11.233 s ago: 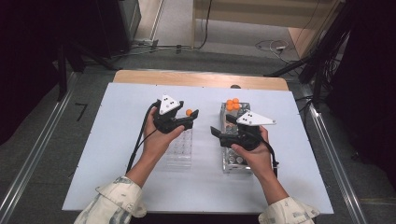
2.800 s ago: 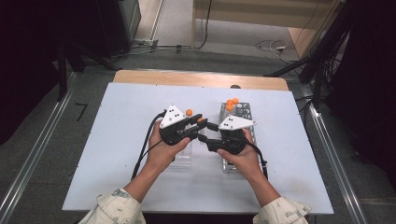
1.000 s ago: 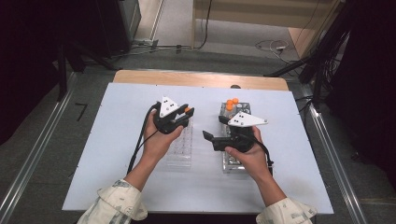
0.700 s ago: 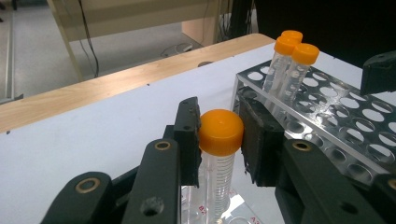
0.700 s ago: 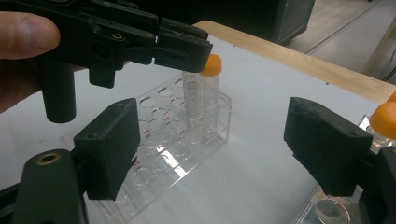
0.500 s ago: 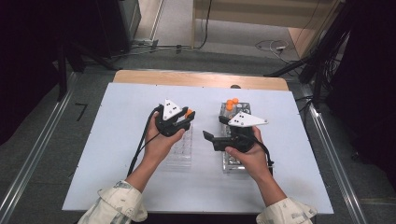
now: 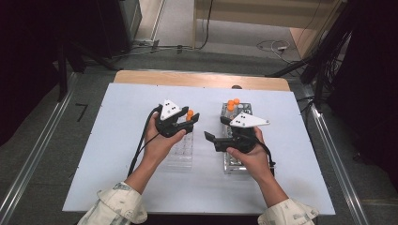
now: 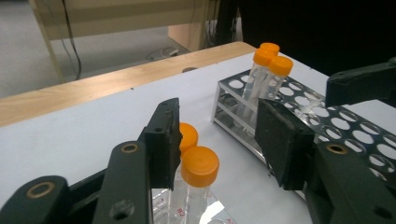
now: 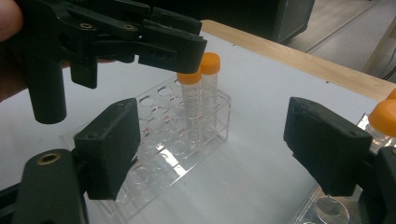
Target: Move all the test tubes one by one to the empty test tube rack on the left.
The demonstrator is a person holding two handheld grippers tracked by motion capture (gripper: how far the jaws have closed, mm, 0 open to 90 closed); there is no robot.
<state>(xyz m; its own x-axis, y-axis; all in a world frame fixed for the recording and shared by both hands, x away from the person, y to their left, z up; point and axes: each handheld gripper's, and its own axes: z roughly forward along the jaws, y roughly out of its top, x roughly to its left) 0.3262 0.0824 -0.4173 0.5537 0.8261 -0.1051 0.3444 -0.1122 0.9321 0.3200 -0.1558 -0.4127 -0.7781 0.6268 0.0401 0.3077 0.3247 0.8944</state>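
Observation:
A clear plastic rack lies under my left hand and holds two orange-capped tubes upright at its far end. My left gripper hovers over those tubes. Its jaws have just been opening, and the nearer tube stands free between them, close to the left pad. The left gripper is open. My right gripper points left over the metal rack, open and with nothing between its pads. Three more orange-capped tubes stand at the metal rack's far end.
Both racks sit side by side in the middle of a white table top, which has a wooden strip along its far edge. Cables trail from the grippers. Dark equipment and floor cables surround the table.
The left gripper's jaws have spread apart over the orange-capped tube that they were closed around. Both hands stay where they were.

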